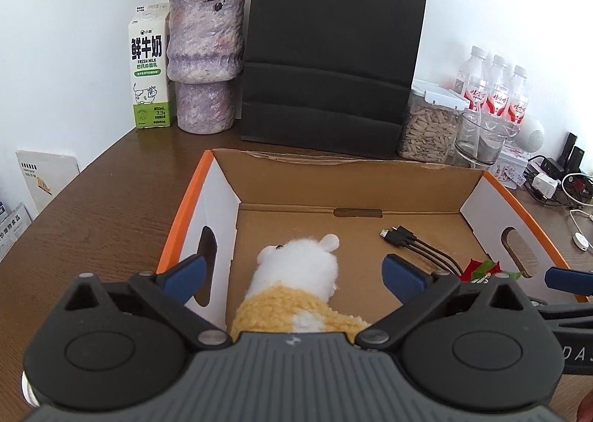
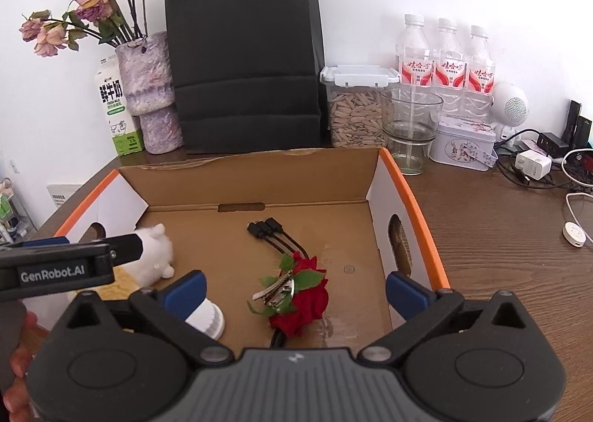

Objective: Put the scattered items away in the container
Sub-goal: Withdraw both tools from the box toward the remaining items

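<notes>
Left wrist view: the left tool [image 1: 292, 275] stands wide apart, gripping nothing, over the white-and-yellow plush toy [image 1: 296, 283] lying in the open orange-edged cardboard box [image 1: 418, 181] on the brown wooden surface [image 1: 111, 199].

Right wrist view: the right tool [image 2: 294, 290], likewise spread and empty, hangs above a red fabric rose hair clip [image 2: 296, 296] resting on a black three-headed cable [image 2: 276, 236] inside the box.

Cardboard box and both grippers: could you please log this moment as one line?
left gripper open | right gripper open | cardboard box holds plush toy, rose clip, cable
</notes>
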`<state>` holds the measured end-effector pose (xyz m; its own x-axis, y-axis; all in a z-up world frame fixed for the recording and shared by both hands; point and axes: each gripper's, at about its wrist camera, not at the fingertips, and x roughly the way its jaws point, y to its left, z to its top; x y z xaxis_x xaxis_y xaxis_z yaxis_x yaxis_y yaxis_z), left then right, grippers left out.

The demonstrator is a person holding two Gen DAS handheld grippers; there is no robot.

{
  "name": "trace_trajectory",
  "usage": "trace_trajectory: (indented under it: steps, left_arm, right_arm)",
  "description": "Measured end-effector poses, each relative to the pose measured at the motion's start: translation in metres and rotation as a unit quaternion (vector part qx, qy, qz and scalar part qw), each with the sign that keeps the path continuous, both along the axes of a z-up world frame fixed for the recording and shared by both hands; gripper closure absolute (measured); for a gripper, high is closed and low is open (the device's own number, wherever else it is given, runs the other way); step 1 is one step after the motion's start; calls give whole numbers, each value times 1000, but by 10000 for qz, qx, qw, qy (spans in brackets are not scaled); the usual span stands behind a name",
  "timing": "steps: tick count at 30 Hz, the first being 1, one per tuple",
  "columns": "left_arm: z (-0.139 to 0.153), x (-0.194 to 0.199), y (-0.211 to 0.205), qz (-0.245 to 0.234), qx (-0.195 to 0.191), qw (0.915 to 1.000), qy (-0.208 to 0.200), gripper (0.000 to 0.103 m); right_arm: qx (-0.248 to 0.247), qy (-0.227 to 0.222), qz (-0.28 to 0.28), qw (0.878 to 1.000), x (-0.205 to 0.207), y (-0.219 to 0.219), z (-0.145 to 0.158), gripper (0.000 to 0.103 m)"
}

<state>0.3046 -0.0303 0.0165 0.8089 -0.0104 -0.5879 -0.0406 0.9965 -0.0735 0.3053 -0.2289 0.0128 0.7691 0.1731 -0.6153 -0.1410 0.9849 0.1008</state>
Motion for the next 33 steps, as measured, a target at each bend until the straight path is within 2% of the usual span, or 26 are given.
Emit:
trace_trajectory:
  steps: [11,16,20,25,29,33]
  left_arm:
    - [13,-11,-2,-44,-28,9997,-237,0]
    - [29,-35,2,-107,-123,9985,-517,0]
    - [42,-67,11,-140,-157,9964,-824,0]
    - [50,-109,26,-94,52,9937,-1120,0]
    - [49,-140,42,1,254,9924,-1200,0]
    - [44,-167,61,156,436,9924,-1136,0]
  right_arm:
    - [-17,-162,18,9999,-7,-1,13,0]
    - [-114,-433,94,9990,-23,-1,29,0]
    - [-82,-737,235,9970,-53,-9,45,0]
    - [-11,-1010,331,9943,-99,-21,52,0]
    - [-90,-1134,335,9929,-135,-28,52,0]
    - [-102,-1066,263,9939,-164,-38,44,0]
